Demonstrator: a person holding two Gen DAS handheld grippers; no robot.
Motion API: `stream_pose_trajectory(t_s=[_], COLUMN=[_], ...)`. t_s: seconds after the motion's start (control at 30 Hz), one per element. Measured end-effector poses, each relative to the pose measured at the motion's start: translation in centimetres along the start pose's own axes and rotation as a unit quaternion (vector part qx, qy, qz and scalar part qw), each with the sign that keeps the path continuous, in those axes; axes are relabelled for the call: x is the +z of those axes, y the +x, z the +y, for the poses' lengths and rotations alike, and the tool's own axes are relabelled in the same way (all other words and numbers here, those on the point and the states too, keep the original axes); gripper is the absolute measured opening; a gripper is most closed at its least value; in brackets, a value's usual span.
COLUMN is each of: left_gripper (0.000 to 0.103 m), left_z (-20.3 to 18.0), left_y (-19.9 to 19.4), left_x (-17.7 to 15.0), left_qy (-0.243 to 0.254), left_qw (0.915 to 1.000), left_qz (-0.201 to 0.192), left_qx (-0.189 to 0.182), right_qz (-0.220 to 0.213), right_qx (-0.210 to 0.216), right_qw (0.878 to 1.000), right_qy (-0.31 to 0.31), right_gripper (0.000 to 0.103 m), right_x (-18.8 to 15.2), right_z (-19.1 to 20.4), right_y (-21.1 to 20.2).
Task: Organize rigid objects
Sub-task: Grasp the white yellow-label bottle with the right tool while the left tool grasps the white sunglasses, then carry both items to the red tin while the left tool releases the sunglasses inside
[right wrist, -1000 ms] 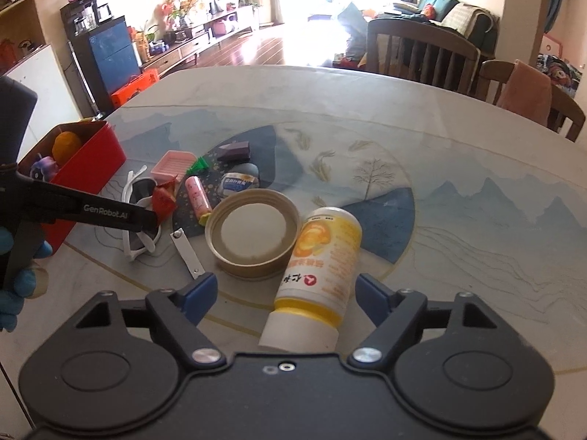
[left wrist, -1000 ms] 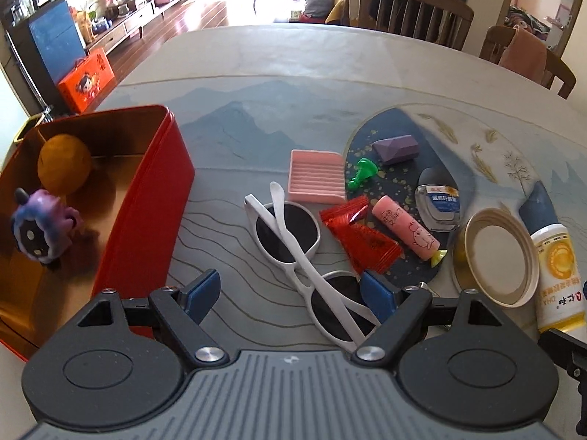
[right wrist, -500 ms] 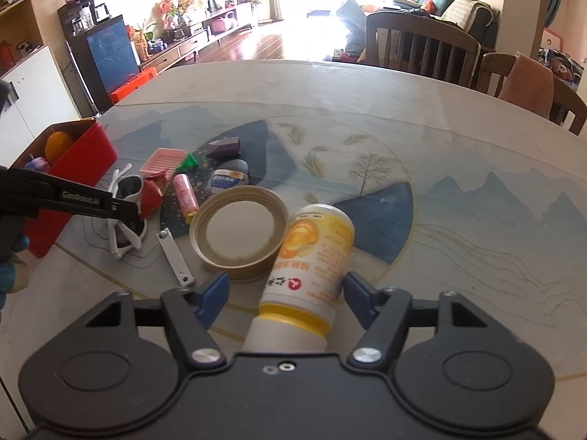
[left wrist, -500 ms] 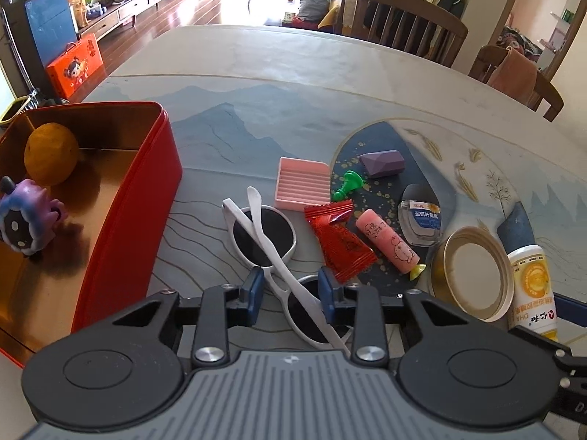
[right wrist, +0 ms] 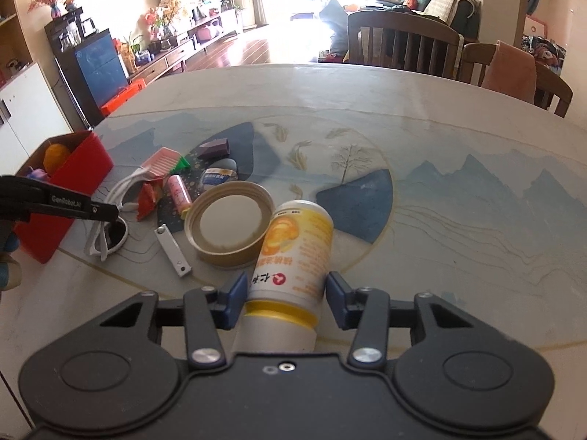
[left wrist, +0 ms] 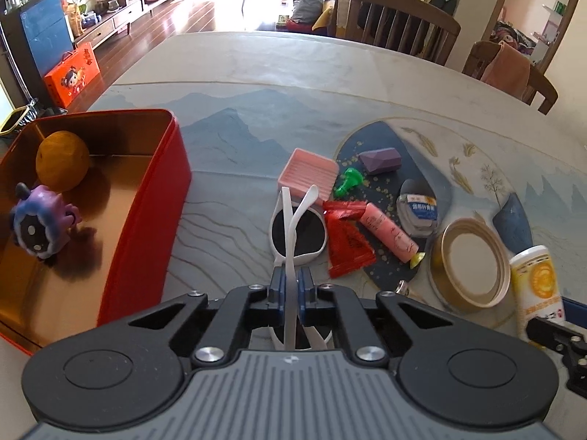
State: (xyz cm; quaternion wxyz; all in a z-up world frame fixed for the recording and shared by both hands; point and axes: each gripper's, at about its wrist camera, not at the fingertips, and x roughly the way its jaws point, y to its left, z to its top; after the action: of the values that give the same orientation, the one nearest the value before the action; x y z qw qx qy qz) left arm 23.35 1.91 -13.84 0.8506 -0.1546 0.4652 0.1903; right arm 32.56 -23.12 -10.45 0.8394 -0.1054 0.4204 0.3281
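Observation:
White sunglasses (left wrist: 298, 235) with dark lenses lie on the table, folded arms pointing away. My left gripper (left wrist: 291, 289) is shut on the crossed arms near the frame; the right wrist view shows it (right wrist: 110, 212) above the glasses (right wrist: 110, 236). A yellow-labelled bottle (right wrist: 295, 249) lies on its side between the fingers of my right gripper (right wrist: 286, 293). Those jaws are closing; the left pad is against the bottle and a thin gap shows at the right pad. A red tin box (left wrist: 146, 220) at the left holds an orange ball (left wrist: 62, 165) and a purple toy (left wrist: 40, 227).
Beyond the glasses lie a pink ridged dish (left wrist: 308, 176), a green piece (left wrist: 348, 179), a purple block (left wrist: 379, 159), a red packet (left wrist: 346, 245), a pink tube (left wrist: 389, 233) and a small white container (left wrist: 418, 209). A round lid (right wrist: 229, 227) and a nail clipper (right wrist: 172, 249) lie near the bottle.
The left jaws went from wide open to shut on the sunglasses' arms. The right jaws narrowed around the yellow bottle. Both hands stayed roughly in place.

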Motion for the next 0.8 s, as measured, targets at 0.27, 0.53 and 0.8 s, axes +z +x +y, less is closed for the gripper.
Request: stream_pose_trajectory(t_s=[0.27,0.53,0.8], left_gripper=[0.006,0.006,0.006], left_z=[0.5,0.8,2.3], left_y=[-2.2,-4.7,-7.3], left_x=[-0.8,-1.1,-0.4], left_qy=[0.016,0.031,0.030], left_qw=[0.9997,0.9984,0.9954], left_qz=[-0.009,-0.015,-0.026], left_qx=[-0.015,-0.044,-0.088], right_qz=[-0.008,-0.020,-0.036], right_qx=[0.018,0.027,0.031], right_qw=[1.000,0.999,0.999], right_qy=[0.017,0.028,0.026], right_gripper=[0.046,0.046,0.046], right_x=[-1.1,-1.2,-0.6], right_z=[1.1,2.9,5.5], right_y=[-2.5,-4.1,-5.1])
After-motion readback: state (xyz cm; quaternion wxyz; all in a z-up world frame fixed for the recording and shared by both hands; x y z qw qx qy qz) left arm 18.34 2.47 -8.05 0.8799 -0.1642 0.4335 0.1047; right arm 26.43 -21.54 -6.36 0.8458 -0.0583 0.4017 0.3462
